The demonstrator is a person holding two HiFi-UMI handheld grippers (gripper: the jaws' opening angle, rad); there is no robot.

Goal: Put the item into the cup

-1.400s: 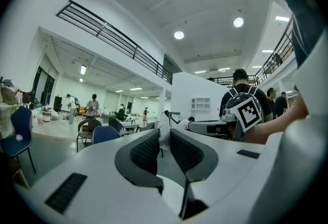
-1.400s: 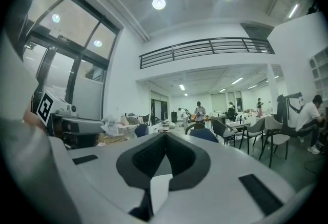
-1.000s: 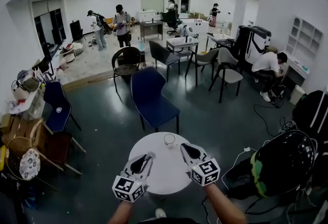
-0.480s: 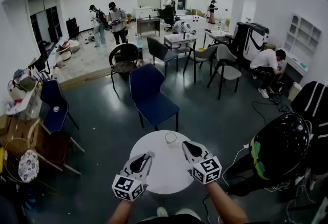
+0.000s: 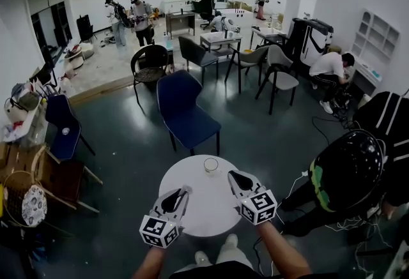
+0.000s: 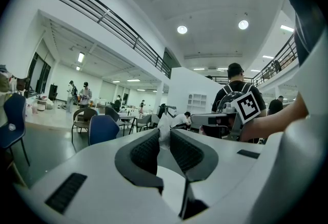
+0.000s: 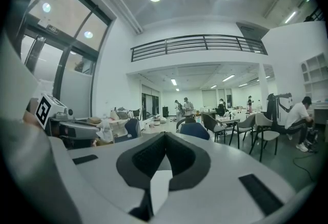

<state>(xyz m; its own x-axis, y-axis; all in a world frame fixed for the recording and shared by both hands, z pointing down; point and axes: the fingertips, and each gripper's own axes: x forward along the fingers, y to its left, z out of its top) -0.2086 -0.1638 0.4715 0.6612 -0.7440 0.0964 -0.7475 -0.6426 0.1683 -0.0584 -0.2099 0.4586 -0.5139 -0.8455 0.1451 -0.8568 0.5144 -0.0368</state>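
Two tongs were held over the surface (image 5: 206, 215), left tongs (image 5: 185, 193) clamped on a white item (image 6: 163, 126), right tongs (image 5: 231, 175) pressed together on nothing; the carry was judged in hand, with the item next to be brought above the cup (image 5: 211, 165).
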